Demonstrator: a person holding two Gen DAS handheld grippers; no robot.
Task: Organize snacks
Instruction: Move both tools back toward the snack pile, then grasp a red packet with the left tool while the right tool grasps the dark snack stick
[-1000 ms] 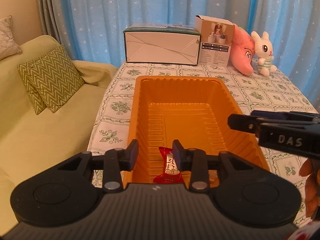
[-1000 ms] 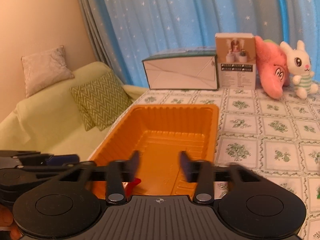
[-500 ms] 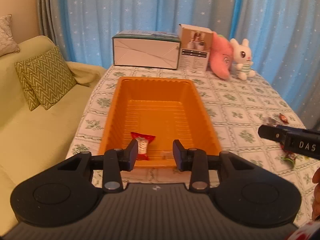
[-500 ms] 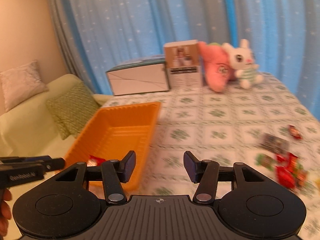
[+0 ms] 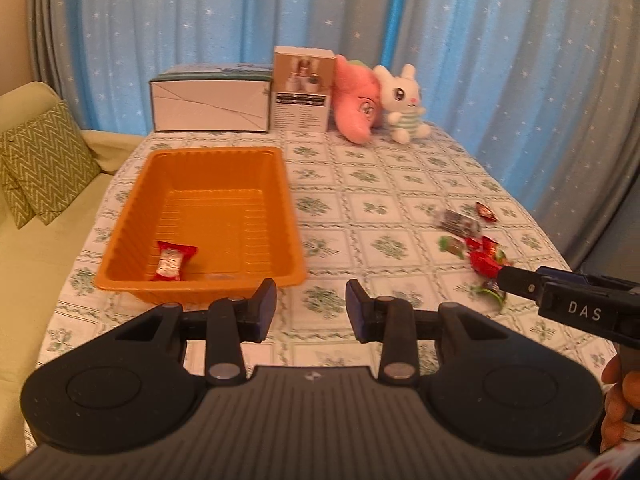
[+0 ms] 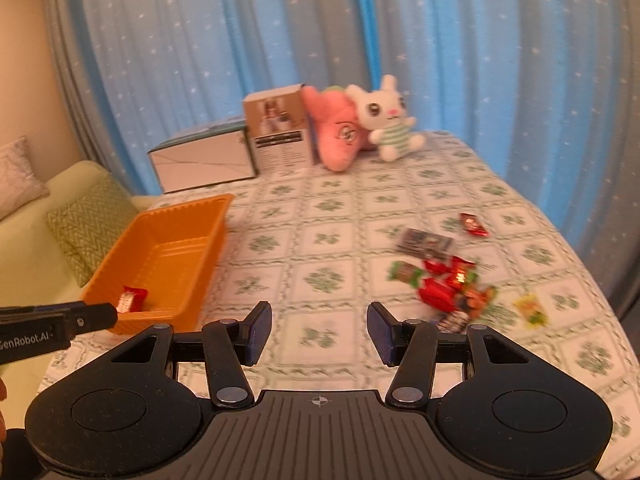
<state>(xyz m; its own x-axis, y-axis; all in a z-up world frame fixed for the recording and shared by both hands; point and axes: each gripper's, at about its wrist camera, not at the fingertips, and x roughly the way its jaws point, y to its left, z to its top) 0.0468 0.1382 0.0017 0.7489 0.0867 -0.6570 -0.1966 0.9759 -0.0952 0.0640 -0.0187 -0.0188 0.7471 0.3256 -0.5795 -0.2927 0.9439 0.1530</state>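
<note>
An orange tray [image 5: 160, 288] [image 6: 100, 272] sits on the left of the table with one red wrapped candy [image 5: 173, 261] [image 6: 132, 298] inside it. A heap of loose snacks [image 5: 476, 252] [image 6: 448, 280] in red, green and dark wrappers lies on the tablecloth to the right. A yellow packet [image 6: 530, 308] lies a little apart. My left gripper [image 5: 311, 311] hovers open and empty in front of the tray's near right corner. My right gripper [image 6: 318, 330] is open and empty over the cloth, left of the snack heap.
Two cardboard boxes [image 5: 210, 104], a pink plush [image 5: 356, 100] and a white bunny plush [image 5: 404, 104] stand along the table's far edge before blue curtains. A green sofa with a zigzag cushion [image 5: 40, 168] adjoins the table's left side. The table edge curves off at the right.
Both grippers have pulled back from over the tray and swung right. The red candry stays in the tray, and the snack heap has come into view at the right.
</note>
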